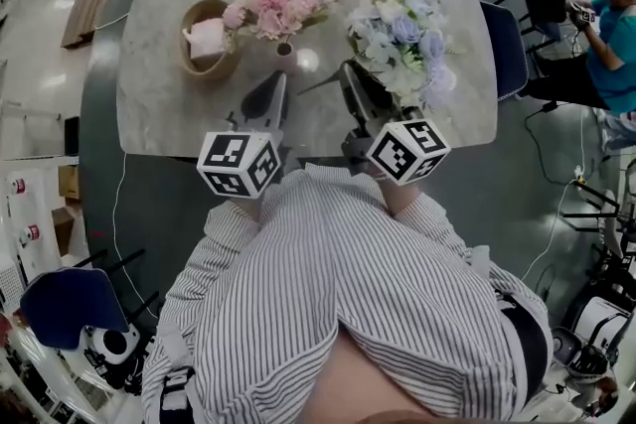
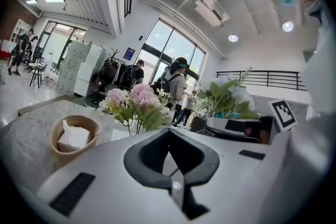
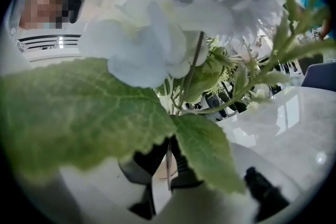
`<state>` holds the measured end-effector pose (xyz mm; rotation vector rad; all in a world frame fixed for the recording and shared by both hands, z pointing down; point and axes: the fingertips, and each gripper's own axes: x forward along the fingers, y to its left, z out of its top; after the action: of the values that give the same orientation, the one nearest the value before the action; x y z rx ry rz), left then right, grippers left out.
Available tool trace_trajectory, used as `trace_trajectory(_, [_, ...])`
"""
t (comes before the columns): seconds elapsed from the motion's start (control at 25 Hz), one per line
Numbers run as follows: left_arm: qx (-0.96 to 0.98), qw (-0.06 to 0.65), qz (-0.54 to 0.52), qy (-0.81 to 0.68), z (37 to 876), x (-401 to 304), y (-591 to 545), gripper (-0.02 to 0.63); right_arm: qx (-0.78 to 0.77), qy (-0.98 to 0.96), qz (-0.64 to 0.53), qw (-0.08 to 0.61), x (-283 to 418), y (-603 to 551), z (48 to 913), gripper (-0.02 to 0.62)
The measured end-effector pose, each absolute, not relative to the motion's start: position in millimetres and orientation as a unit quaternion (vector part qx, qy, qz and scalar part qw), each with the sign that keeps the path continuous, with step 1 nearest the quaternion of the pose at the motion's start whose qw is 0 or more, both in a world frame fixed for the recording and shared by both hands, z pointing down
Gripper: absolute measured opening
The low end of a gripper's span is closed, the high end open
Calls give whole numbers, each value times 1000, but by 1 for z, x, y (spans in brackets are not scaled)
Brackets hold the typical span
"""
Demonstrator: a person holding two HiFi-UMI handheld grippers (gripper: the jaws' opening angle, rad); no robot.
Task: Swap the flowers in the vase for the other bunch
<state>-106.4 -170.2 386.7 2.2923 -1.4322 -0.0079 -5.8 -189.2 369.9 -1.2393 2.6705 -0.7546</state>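
1 shirt (image 1: 328,263), 2 hand-held grippers (image 1: 275,92) (image 1: 355,86), pink bunch (image 1: 273,5), blue bunch (image 1: 402,40), 1 vase (image 1: 285,53)

There are two flower bunches, one pink bunch (image 1: 273,3) and one pale blue and white bunch (image 1: 402,40), plus one vase (image 1: 285,53), one wooden bowl (image 1: 184,43), one tissue pack (image 1: 207,37) and one worktop (image 1: 159,119).

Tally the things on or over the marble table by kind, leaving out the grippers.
Flower bunches: 2 (pink flower bunch, pale blue and white flower bunch)
Vases: 1 (small pale vase)
Baskets: 1 (round brown basket holding tissue)
Total: 4
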Motion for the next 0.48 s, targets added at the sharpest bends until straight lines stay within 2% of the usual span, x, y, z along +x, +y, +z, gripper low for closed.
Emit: trace_trajectory(0.48, [820,237,-2,-521,394,-102,-174,8,-406,877,-254,34,2,-198,372,28])
